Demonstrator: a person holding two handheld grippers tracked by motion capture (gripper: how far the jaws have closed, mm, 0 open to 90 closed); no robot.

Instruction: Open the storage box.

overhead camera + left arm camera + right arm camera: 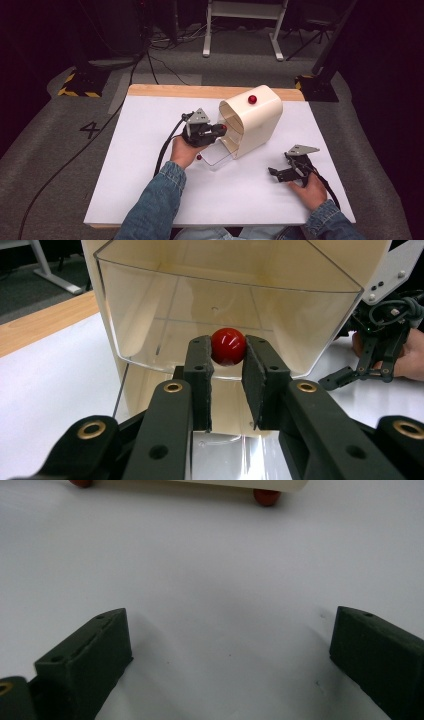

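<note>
A cream, round-topped box [255, 125] stands on the white table with its open front toward my left gripper [219, 129]. Across that opening sits a clear plastic cover [150, 315] with a glossy red knob [228, 346] at its near edge. My left gripper [228, 349] is shut on the red knob, one pad pressing each side. A second red knob [252, 99] sits on top of the box. My right gripper [276, 174] rests low on the table to the right of the box, its jaws wide open with nothing between them [231, 620].
The white table surface [150, 150] lies on a wooden board [170, 90]. Two red feet [266, 496] show under the box's bottom edge. Beyond the table are grey floor, cables and stand legs [206, 30].
</note>
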